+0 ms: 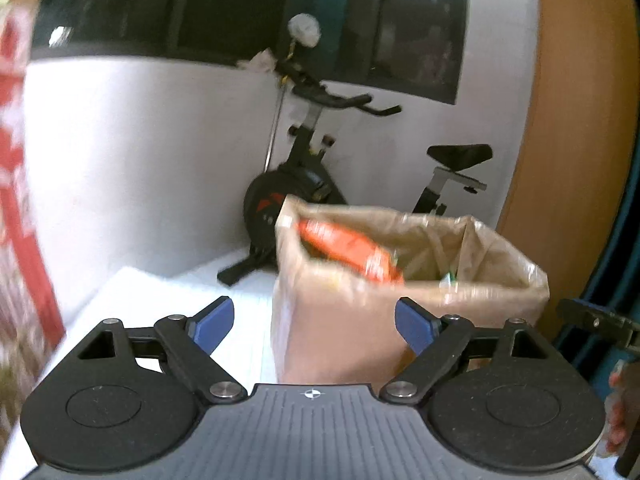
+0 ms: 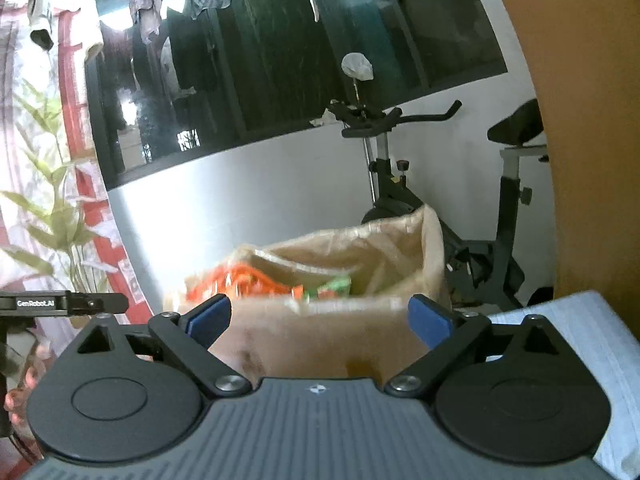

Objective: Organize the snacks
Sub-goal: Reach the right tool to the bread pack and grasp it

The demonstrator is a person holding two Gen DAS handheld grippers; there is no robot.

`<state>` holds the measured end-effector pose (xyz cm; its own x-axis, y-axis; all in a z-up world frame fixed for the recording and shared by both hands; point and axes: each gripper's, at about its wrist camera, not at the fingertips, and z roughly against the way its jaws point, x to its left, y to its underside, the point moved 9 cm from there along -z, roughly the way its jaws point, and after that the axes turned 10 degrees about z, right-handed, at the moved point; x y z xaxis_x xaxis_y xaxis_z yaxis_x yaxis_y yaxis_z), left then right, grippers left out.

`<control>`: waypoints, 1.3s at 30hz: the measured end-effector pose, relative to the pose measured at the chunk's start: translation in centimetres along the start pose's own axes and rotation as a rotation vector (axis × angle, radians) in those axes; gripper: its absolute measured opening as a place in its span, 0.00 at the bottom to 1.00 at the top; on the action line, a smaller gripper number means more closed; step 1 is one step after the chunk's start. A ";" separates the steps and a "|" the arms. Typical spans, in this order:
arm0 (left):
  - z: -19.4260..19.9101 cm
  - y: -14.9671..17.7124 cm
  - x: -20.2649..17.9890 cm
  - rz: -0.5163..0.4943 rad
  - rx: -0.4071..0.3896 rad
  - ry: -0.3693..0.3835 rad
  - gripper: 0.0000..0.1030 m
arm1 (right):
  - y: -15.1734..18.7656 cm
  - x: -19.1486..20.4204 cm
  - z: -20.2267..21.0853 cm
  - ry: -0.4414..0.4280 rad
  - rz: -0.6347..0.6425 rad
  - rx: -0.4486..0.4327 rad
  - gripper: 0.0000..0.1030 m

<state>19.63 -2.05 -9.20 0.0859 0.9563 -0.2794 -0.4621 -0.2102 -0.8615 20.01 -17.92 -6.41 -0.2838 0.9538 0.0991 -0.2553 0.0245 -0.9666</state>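
A brown paper bag [image 1: 344,332] stands open on the white table [image 1: 168,292], straight ahead of my left gripper [image 1: 316,326]. An orange snack packet [image 1: 348,250] sticks up at its left rim, with a bit of green packaging deeper inside. My left gripper is open and empty, its blue pads level with the bag's front wall. In the right wrist view the same bag [image 2: 320,336] stands ahead of my right gripper [image 2: 318,320], open and empty. Orange packets [image 2: 240,280] and a green packet [image 2: 332,286] lie inside.
An exercise bike [image 1: 304,184] stands behind the table against the white wall; it also shows in the right wrist view [image 2: 400,184]. An orange wooden panel [image 1: 580,120] rises at the right. A red and white curtain [image 1: 16,200] hangs at the left. A plant [image 2: 52,232] stands left.
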 end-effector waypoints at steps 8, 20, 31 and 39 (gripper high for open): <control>1.5 6.9 2.0 0.021 0.043 -0.075 0.87 | 7.2 3.1 1.3 -0.025 0.061 0.098 0.94; 2.0 13.8 3.4 0.043 0.123 -0.110 0.86 | 17.2 9.2 1.2 -0.168 0.248 0.343 0.96; 1.7 16.7 4.5 0.067 0.178 -0.105 0.86 | 19.7 9.5 -0.5 -0.226 0.303 0.397 1.00; 1.2 17.5 4.6 0.067 0.194 -0.115 0.86 | 20.3 9.5 -1.5 -0.252 0.247 0.414 0.96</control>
<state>10.88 -1.04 -25.01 -0.0472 0.9607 -0.2736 -0.6252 -0.2421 -0.7420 13.53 -7.95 -25.47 -0.5816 0.8133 -0.0165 -0.4808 -0.3600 -0.7995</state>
